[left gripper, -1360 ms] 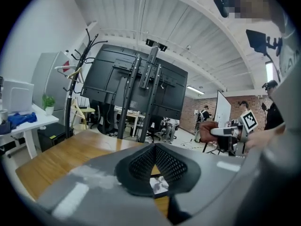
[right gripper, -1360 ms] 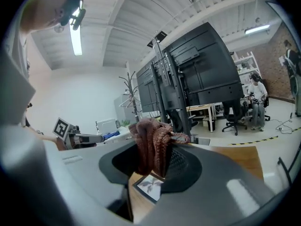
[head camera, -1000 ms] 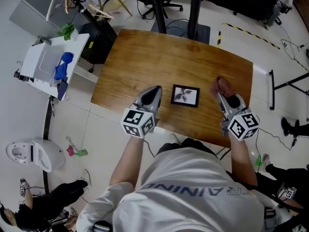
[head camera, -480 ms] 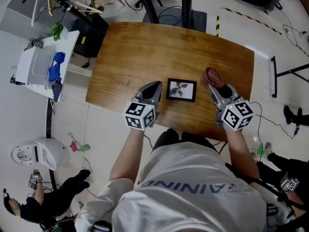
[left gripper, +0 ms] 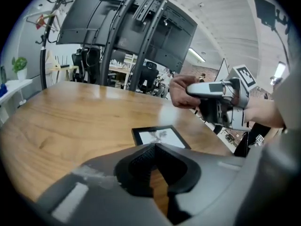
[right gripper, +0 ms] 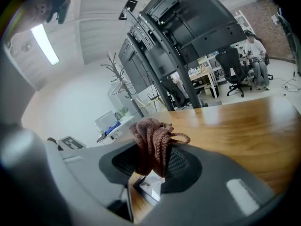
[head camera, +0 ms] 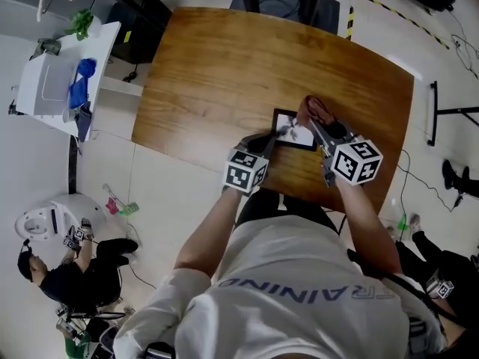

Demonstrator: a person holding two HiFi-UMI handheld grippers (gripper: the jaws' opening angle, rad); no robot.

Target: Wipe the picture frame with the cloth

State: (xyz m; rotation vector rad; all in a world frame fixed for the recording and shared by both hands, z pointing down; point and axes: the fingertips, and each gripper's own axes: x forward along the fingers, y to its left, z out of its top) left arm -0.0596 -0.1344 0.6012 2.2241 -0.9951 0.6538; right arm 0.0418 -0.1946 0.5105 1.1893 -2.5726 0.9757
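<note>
The left tongs (left gripper: 153, 147) are shut, tip against tip, and there is nothing between them. Only a thin strip of the brown wooden worktop (head camera: 224, 73) shows through the gap lower down. The picture frame (left gripper: 160, 136) lies flat on the worktop just in front of the left tongs' tips. It has a thin black edge and a pale picture with a small dark shape in it. From above, the left tongs' tips are right at the frame's near left side, but it is hard to tell if they touch it. The right tongs (right gripper: 153, 161) are squeezed tight on the cloth (right gripper: 151, 140). The cloth is reddish brown and knitted, bunched up in a lump, and it sticks up past the tips with a little loop hanging to one side. The frame is right under the right tongs, and one pale corner of it peeks out below the cloth. From above, the cloth sits over the far right part of the frame. The two tongs are close together, one on each side of the frame.
</note>
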